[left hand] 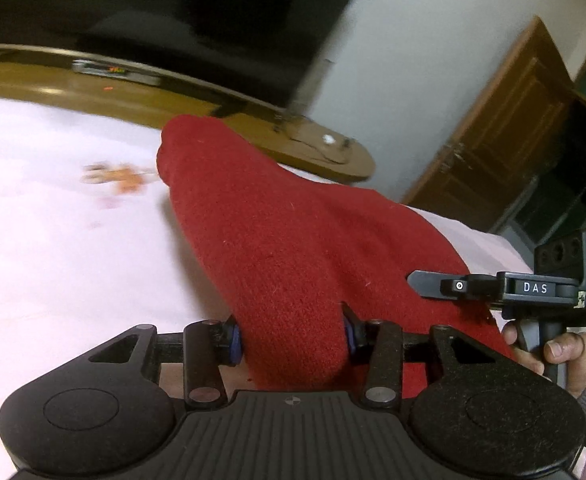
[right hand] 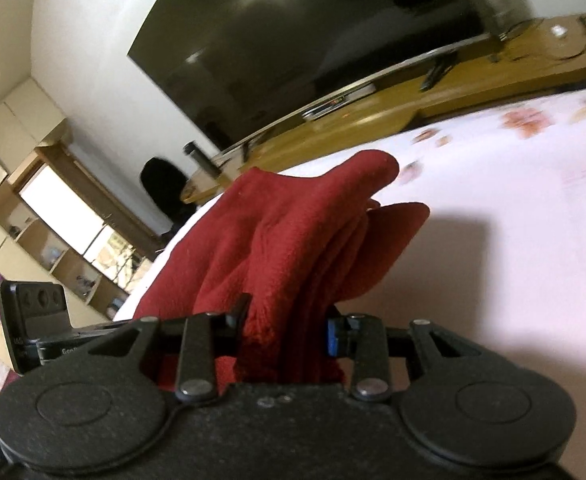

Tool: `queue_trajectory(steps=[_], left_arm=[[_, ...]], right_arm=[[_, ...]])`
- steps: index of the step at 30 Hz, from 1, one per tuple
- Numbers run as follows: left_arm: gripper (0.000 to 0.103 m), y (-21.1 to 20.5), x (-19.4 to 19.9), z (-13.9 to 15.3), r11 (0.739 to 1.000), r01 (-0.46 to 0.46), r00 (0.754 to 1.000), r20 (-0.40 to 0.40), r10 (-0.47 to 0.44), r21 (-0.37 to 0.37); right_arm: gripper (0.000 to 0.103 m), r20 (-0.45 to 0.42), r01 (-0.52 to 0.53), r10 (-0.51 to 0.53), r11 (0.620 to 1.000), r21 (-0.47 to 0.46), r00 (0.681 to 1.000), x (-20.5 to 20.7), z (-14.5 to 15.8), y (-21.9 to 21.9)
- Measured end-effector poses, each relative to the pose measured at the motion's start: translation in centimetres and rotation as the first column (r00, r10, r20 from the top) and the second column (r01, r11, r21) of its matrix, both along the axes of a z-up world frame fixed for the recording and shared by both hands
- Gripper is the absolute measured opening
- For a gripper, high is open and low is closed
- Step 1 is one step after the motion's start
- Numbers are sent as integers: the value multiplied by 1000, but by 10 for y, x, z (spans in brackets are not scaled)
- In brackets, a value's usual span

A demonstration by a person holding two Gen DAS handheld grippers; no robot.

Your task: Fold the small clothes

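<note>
A red knitted garment (left hand: 277,240) hangs lifted above a white floral bedsheet (left hand: 53,240). My left gripper (left hand: 291,334) is shut on one edge of it, the cloth bunched between its blue pads. My right gripper (right hand: 287,330) is shut on another edge of the same garment (right hand: 293,232), which folds in several layers ahead of it. In the left wrist view the right gripper (left hand: 493,290) shows at the right, held by a hand, beside the red cloth. In the right wrist view the left gripper's body (right hand: 33,320) shows at the left.
A large dark television (right hand: 313,32) stands on a long wooden cabinet (right hand: 473,84) beyond the bed. A wooden door (left hand: 505,128) is at the right in the left wrist view. Shelving (right hand: 53,240) lines the wall left of the right wrist view.
</note>
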State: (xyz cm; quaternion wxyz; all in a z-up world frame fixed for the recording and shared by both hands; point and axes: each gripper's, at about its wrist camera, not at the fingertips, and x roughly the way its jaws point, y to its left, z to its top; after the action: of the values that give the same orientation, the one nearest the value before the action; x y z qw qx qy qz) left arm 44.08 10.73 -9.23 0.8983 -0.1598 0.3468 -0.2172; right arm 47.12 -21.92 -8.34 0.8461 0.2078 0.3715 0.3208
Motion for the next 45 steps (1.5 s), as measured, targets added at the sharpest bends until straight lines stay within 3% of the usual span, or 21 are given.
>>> queue_trajectory(steps=[3,5,6,7,9,11,12,13,14,16,18,21,23,26,29,35,37,39,43,45], left_arm=[[45,43,-2,-23,997,-68,996,-60,67,-21],[50,64,-4,-45,994,-110,988,-109,107,-21],[69,75,-7,-60,988,-148,981,-131,141,-41],[74,85,-14,-67,982,-174,979,-124,165,-70],[75,102,-30,-69,970,-209,975,-97,198,-126],[75,112,-48,-58,958,-267,964,-40,264,-106],[75,118,-58,-49,953,-289,957,8,290,-88],[75,119,-63,-40,954,-288,954,56,293,-87],[75,118,-65,-31,957,-274,955,92,283,-97],[75,107,-56,-15,973,-215,962,154,226,-84],[75,90,-36,-8,987,-157,972,174,159,-28],[75,60,0,-16,992,-125,984,131,123,12],[75,55,17,-29,991,-128,988,87,124,33],[75,46,18,-42,987,-109,992,76,100,120],[75,41,14,-39,981,-74,994,93,58,181],[75,53,-4,-20,985,-78,988,142,56,156],[75,64,-32,-11,987,-95,982,175,70,133],[75,71,-50,-14,989,-84,985,159,64,119],[75,73,-78,-29,994,-22,991,131,7,108],[75,73,-85,-43,987,-17,995,95,2,157]], right_arm=[[34,-51,-22,23,999,31,998,12,-17,35],[34,-113,-24,28,999,31,993,25,-38,55],[34,-159,-20,25,999,29,987,32,-52,61],[42,-219,-15,17,1000,12,976,38,-70,67],[41,-251,27,-9,997,68,968,37,-88,60],[47,-275,82,-52,992,101,960,32,-86,46],[49,-248,99,-77,992,78,966,27,-78,40],[42,-188,122,-112,992,43,976,18,-66,34],[35,-127,138,-135,990,14,983,11,-54,29],[29,-51,127,-127,992,-14,991,6,-32,29],[29,37,88,-86,994,-72,996,8,-11,48],[33,128,28,-3,980,-197,992,14,7,92],[30,145,9,33,959,-283,989,21,3,109],[28,39,1,18,897,-443,999,36,-30,125],[28,89,20,21,902,-432,996,33,-36,123],[29,88,46,-5,886,-462,996,30,-27,130],[30,141,57,9,886,-460,990,12,-11,130],[30,150,24,45,903,-429,988,-15,-2,120],[31,138,-73,151,888,-454,979,-61,-13,113],[31,144,-89,185,860,-502,972,-77,-26,111]])
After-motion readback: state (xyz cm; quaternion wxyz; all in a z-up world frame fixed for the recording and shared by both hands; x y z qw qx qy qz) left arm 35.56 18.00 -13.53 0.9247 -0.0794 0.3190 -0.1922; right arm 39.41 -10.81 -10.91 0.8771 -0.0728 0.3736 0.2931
